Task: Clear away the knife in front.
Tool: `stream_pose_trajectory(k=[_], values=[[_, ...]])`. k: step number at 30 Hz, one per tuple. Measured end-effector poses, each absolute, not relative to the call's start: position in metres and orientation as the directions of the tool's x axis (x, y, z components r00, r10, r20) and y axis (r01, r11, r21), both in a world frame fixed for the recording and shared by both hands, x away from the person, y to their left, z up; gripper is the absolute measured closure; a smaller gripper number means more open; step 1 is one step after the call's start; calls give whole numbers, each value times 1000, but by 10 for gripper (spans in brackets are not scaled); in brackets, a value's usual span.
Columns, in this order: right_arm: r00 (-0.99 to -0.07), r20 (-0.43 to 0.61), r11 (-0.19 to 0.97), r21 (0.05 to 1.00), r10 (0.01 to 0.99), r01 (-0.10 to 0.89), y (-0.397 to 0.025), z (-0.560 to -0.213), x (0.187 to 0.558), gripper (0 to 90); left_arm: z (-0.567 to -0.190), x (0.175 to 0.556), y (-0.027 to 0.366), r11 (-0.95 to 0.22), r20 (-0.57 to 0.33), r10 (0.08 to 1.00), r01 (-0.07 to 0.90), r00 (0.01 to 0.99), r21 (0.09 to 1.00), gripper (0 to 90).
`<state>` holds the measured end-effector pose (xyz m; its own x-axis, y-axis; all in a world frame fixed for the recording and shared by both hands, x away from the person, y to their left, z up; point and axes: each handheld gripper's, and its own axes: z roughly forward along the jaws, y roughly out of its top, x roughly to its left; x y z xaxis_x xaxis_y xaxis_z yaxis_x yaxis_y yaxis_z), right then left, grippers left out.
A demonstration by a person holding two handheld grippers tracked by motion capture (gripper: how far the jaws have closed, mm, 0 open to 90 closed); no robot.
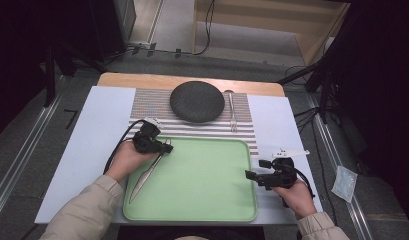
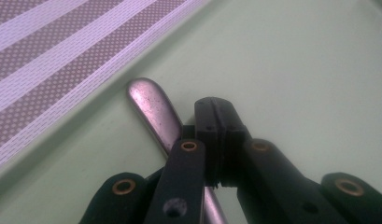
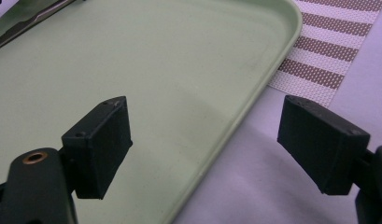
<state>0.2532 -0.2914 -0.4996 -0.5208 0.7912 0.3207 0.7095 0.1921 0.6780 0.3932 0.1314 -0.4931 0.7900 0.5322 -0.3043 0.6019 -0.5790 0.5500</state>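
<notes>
Steel knife (image 1: pixel 146 176) lies in green tray (image 1: pixel 207 200), left edge, long axis running front-back. L gripper (image 1: pixel 167 148) clamped on its far handle end; R gripper (image 1: pixel 249 176) spread wide, idle at tray's right rim.

Tray (image 1: pixel 202 190) lies at the near centre of the table, its far edge on the placemat (image 1: pixel 147 107). Plate (image 1: pixel 197 101) rests on the placemat, behind the tray. Fork (image 1: pixel 232 112) lies on the placemat, just right of the plate. Knife (image 1: pixel 144 177) lies in the tray along its left side, handle end toward the far left corner. Left gripper (image 1: pixel 164 147) sits at that handle end, over the tray's far left corner. Right gripper (image 1: pixel 256 170) stands at the tray's right rim. A small packet (image 1: pixel 344 182) lies well right, off the table.
</notes>
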Motion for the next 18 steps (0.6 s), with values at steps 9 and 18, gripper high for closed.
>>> stream_pose_trajectory(k=[9, 18], values=[[-521, 324, 193, 675, 790, 713, -291, -499, 254, 155, -492, 395, 145, -561, -311, 553, 622, 772, 546, 900], [-519, 325, 187, 678, 791, 710, -291, -500, 254, 155, -492, 394, 155, -556, -314, 564, 632, 764, 539, 899]])
